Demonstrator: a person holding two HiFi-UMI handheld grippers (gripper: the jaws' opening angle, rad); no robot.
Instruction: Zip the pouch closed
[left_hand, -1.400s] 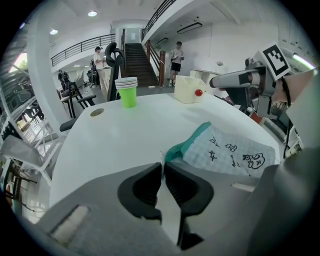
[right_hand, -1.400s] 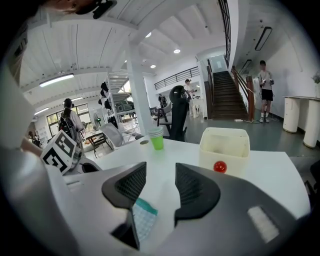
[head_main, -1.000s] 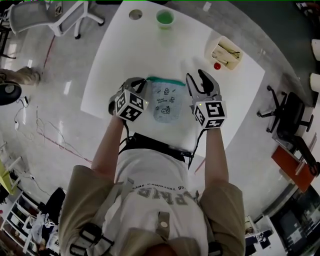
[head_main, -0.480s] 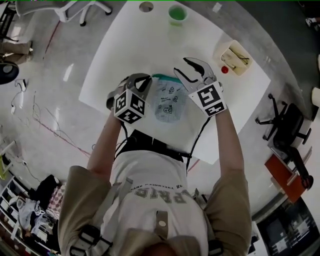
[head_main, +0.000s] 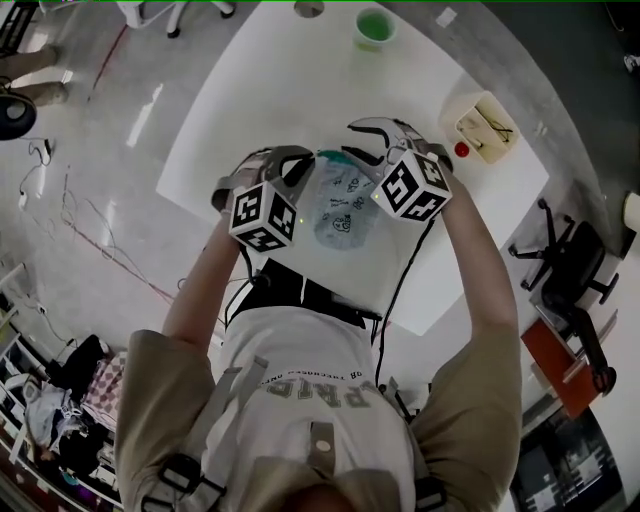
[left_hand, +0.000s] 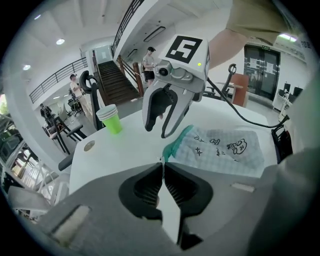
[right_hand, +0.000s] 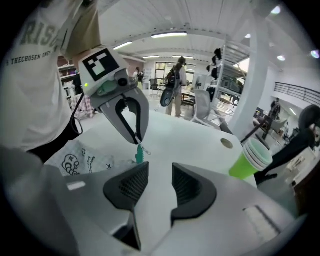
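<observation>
— What did the head view show?
— The pouch (head_main: 340, 205) lay flat on the white surface (head_main: 270, 100), in front of the person. The left tongs (head_main: 310, 165) met its teal zip edge (head_main: 333, 157) at the left end. The right tongs (head_main: 350, 142) hung just over that same edge. A green cup (head_main: 372, 25) stood well apart at the far side.

— And the left gripper view?
— The left tongs (left_hand: 162, 165) were closed, pinching the pouch's teal corner at their tips. Beyond them, the right tongs (left_hand: 156, 131) gaped above the zip edge.

— The right gripper view?
— The right tongs (right_hand: 160, 172) stood open. They had just been closing, with only bare surface between them. Ahead, the left tongs (right_hand: 137, 140) gripped the teal end of the pouch.
</observation>
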